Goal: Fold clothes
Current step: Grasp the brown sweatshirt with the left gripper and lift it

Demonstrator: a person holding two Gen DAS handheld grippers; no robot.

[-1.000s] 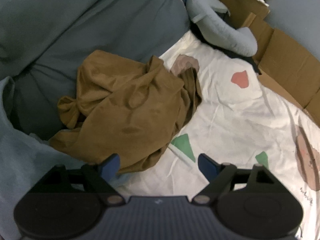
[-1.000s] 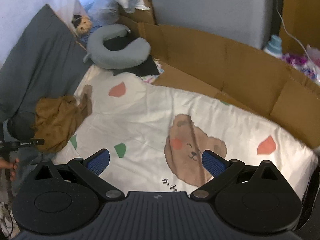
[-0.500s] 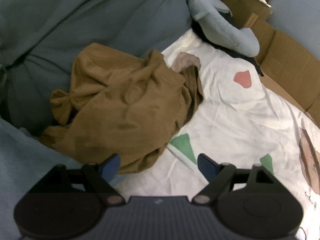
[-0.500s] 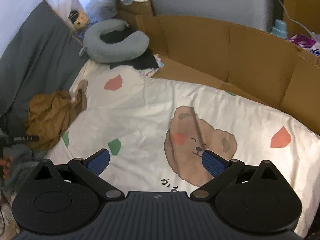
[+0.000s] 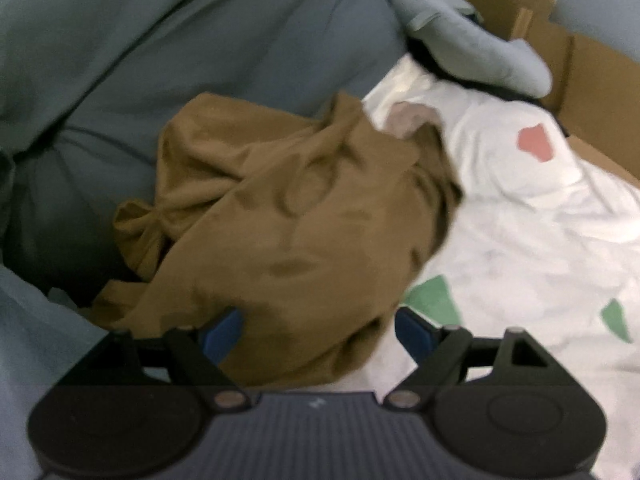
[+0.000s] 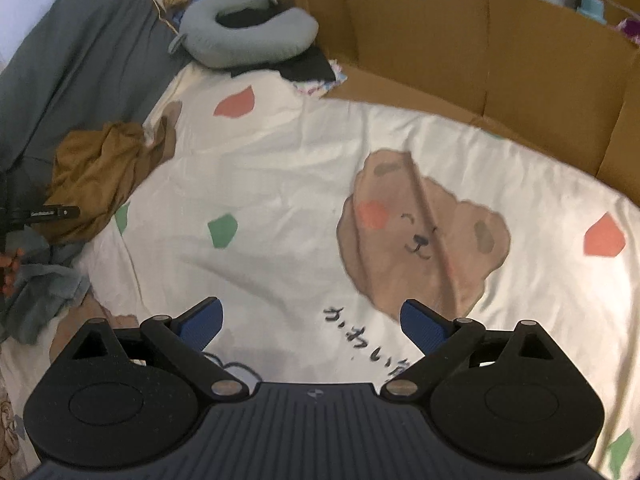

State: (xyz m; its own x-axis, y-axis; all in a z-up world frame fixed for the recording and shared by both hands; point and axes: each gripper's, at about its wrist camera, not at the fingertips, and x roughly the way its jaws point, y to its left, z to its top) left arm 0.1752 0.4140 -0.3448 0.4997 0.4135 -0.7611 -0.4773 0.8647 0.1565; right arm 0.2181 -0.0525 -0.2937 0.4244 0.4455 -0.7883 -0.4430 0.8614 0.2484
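A crumpled brown garment (image 5: 288, 224) lies in a heap at the left edge of the white bear-print sheet (image 5: 532, 240), against the grey bedding. My left gripper (image 5: 318, 330) is open, its jaws spread around the garment's near hem, with cloth lying between them. In the right wrist view the same garment (image 6: 100, 176) sits far left, with the left gripper's tip (image 6: 52, 213) at its near edge. My right gripper (image 6: 312, 322) is open and empty, low over the sheet (image 6: 280, 184) beside the printed bear.
A grey neck pillow (image 6: 248, 40) lies at the head of the sheet. Cardboard walls (image 6: 480, 52) line the far and right sides. Grey bedding (image 5: 160, 40) rises on the left. A blue-grey cloth (image 6: 40, 292) is bunched at the sheet's left edge.
My left gripper has moved forward onto the brown garment, whose hem now lies between its open jaws. My right gripper has dropped lower toward the sheet and tilted downward.
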